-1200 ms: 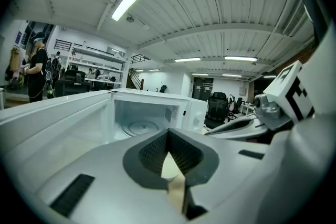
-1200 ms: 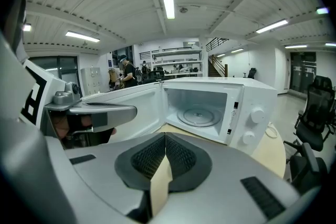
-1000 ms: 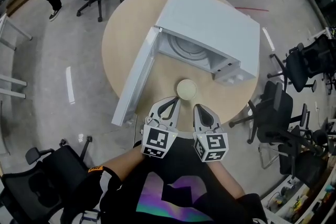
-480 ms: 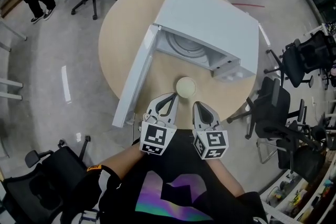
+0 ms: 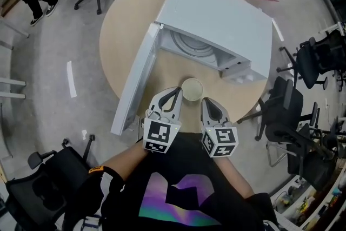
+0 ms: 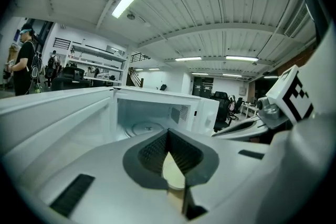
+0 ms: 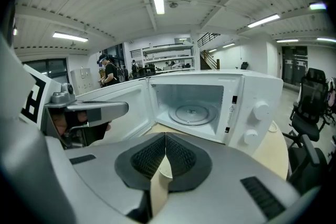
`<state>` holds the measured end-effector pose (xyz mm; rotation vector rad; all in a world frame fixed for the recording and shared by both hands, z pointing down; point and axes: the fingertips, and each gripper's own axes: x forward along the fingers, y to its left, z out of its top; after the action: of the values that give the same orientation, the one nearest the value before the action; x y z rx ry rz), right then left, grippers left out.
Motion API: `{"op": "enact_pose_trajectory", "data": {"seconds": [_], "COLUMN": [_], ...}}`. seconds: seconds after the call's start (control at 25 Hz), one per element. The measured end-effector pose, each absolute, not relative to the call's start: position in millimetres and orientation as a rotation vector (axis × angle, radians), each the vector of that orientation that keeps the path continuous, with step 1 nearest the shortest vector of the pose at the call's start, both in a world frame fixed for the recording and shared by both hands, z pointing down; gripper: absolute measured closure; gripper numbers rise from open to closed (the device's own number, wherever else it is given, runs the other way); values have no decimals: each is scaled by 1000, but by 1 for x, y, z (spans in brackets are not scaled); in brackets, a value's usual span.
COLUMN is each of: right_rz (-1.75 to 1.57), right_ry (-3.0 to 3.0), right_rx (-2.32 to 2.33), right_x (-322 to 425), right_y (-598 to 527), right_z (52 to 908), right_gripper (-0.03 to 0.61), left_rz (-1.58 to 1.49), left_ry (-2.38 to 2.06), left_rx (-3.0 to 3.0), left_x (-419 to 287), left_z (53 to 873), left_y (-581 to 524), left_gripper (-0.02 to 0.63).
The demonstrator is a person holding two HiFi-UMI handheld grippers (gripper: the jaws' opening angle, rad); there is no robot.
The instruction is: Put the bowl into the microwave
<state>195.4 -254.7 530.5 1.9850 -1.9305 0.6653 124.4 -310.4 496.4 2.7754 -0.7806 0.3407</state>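
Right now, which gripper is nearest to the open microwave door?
The left gripper; the door stands just beside it, while the right gripper is past the bowl.

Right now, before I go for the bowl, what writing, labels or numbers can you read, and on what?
No text reads clearly in any view.
Microwave: sticker with a warning triangle beside the cavity, print too small to read.
Marker cubes: black-and-white square codes, no letters.
Orange tag on the person's sleeve: too small to read.
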Motion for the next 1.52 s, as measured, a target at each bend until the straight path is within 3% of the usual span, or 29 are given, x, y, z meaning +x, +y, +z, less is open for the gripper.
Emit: {"op": "enact_pose_trajectory", "data": {"seconds": [1.52], "right_rz": [1328], "right_ry": [-1754], "right_rx": [1924], "right_x": [255], "right_y": [-275], "right_z": [669], "right_gripper": [560], "left_rz": [704], "left_ry": [-788], "left_rx": [2579], "left_x": [149], "left_z": [623], "left_y": [-335], "left_gripper": [568]}}
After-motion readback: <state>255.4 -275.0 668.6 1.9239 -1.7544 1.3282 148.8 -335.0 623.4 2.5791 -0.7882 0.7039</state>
